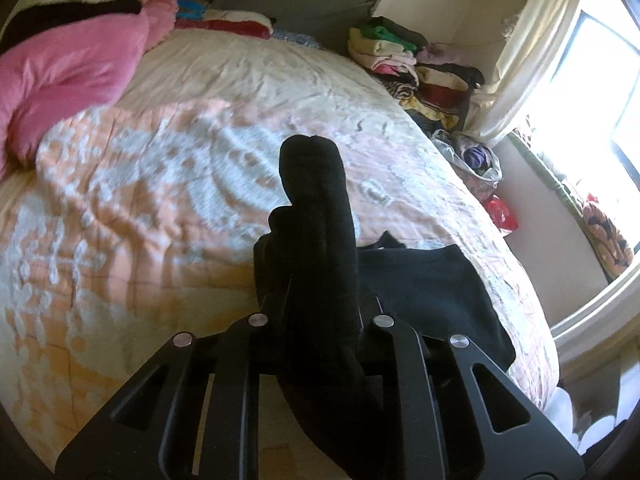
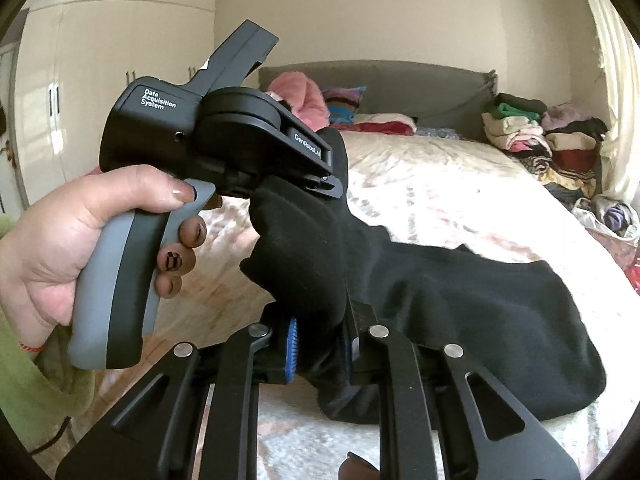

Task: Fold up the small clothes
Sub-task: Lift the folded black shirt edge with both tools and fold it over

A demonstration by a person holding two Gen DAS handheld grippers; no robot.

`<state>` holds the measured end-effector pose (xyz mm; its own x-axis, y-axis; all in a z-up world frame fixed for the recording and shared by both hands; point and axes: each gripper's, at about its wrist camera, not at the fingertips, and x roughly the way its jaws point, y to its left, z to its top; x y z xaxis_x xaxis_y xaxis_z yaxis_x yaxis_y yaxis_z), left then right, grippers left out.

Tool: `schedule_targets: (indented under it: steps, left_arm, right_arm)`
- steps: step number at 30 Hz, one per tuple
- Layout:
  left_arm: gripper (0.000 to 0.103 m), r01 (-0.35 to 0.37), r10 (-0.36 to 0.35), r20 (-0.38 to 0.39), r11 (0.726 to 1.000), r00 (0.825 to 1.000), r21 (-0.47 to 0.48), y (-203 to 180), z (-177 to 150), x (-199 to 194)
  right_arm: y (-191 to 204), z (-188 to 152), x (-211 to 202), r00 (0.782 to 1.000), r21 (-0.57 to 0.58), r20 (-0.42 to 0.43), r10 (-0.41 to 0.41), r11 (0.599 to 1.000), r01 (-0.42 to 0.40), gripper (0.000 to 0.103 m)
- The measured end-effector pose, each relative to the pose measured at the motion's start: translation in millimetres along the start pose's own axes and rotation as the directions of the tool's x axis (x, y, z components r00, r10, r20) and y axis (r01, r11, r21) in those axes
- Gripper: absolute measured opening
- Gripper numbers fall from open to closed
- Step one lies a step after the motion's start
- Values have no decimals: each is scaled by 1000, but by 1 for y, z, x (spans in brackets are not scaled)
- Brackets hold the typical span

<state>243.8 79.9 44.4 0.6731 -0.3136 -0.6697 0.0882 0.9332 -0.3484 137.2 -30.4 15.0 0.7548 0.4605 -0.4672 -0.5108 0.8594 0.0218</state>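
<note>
A wide bed with a rumpled peach-and-white patterned quilted cover [image 1: 168, 208] carries a flat black cloth garment [image 2: 500, 320] near its foot edge. A bulky pink fleece blanket [image 1: 68, 60] lies heaped on the left side toward the grey padded headboard [image 2: 400, 84]. Red, white and striped folded textiles [image 1: 224, 20] rest against that headboard.

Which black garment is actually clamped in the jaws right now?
The black sock, gripped by both grippers and lifted; the other black garment lies flat on the bed.
</note>
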Motion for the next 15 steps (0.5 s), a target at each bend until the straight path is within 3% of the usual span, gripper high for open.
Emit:
schedule_targets:
  steps: [15]
  left_arm:
    - [10, -18, 21, -33, 997, 999, 75, -75, 13, 17]
  right_arm:
    - [-56, -1, -45, 998, 140, 45, -44, 989, 38, 11]
